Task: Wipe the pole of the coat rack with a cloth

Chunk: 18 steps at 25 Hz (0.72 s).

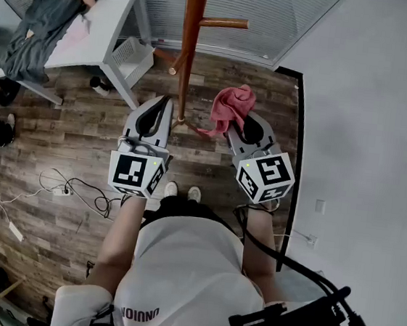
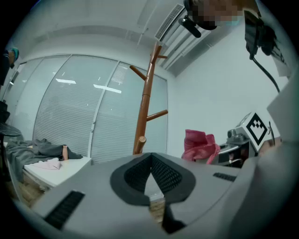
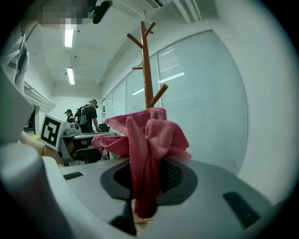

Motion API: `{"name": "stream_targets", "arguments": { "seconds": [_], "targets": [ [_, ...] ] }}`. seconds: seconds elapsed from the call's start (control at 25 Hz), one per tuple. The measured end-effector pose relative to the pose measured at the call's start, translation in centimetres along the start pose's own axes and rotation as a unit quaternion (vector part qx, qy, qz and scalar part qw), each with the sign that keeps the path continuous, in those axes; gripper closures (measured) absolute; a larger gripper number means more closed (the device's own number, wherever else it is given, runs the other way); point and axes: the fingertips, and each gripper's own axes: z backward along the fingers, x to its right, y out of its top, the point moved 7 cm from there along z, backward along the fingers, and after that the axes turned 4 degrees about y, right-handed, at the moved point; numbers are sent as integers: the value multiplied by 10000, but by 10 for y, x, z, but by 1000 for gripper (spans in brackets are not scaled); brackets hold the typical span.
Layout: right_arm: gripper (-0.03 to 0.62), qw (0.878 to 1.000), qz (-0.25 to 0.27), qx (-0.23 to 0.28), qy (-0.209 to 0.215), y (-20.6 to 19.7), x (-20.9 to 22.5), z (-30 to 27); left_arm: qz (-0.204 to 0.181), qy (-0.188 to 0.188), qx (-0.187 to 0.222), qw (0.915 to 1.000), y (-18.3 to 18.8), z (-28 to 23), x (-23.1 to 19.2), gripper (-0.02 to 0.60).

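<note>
The brown wooden coat rack pole rises between my two grippers, with side pegs; it also stands ahead in the left gripper view and the right gripper view. My right gripper is shut on a pink cloth, which bunches up over its jaws just right of the pole. My left gripper sits just left of the pole, shut with nothing between its pads. The pink cloth shows at the right in the left gripper view.
A white table with grey clothes stands at the far left, a white basket beside it. Cables lie on the wood floor. Glass walls with blinds run behind the rack. People stand far off.
</note>
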Motion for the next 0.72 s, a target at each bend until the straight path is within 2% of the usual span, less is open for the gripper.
{"name": "stream_targets", "arguments": {
  "seconds": [0.44,0.72],
  "targets": [
    [499,10000,-22,-23,-20,-2,-5,-2,-4,-52,-34,10000,-1,5,-3,568],
    [499,9996,246,-165,13,-9,-14,-10,-4,-149,-134,9998,-7,8,-9,568]
  ]
}}
